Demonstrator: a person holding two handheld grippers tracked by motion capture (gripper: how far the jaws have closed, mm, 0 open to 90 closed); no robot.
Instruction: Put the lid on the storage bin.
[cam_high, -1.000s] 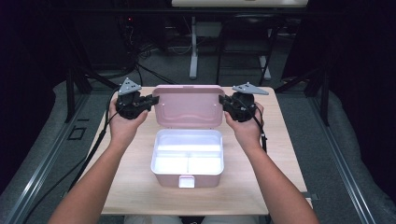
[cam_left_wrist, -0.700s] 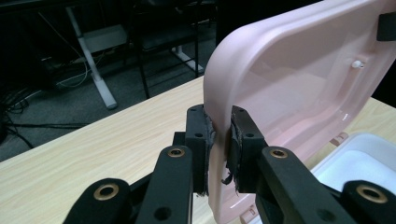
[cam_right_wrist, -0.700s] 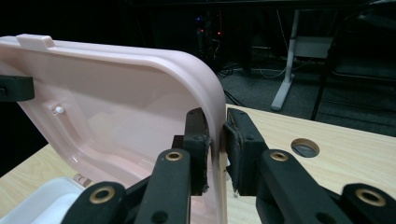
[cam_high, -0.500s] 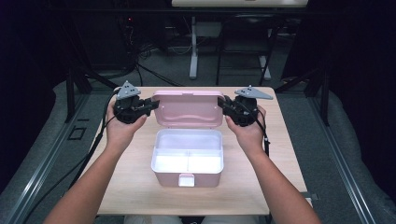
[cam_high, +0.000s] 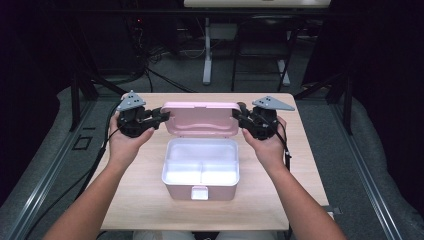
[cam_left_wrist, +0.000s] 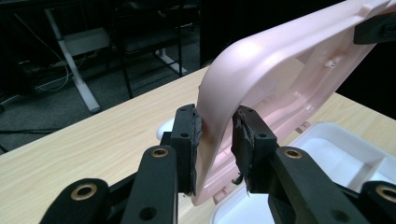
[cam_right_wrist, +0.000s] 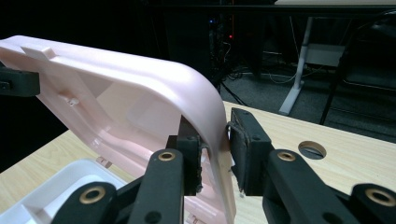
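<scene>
The lid (cam_high: 201, 119) stands behind the box (cam_high: 201, 169) on the table (cam_high: 140, 205).

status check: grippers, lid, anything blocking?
Left gripper and right gripper: jaws just opening, pads easing off lid edges. Pink lid stands open behind white box. Nothing in the way on the table.

what we cannot make out around the open pink box

in the left gripper view the pink lid (cam_left_wrist: 280, 60) runs off the top and right edges, and the white tray (cam_left_wrist: 345, 158) is cut by the right and bottom edges. in the right gripper view the lid's lower rim leaves the frame at the bottom. from the high view the hinge behind the tray (cam_high: 200, 167) is hidden from us, and both forearms run off the bottom edge.
</scene>
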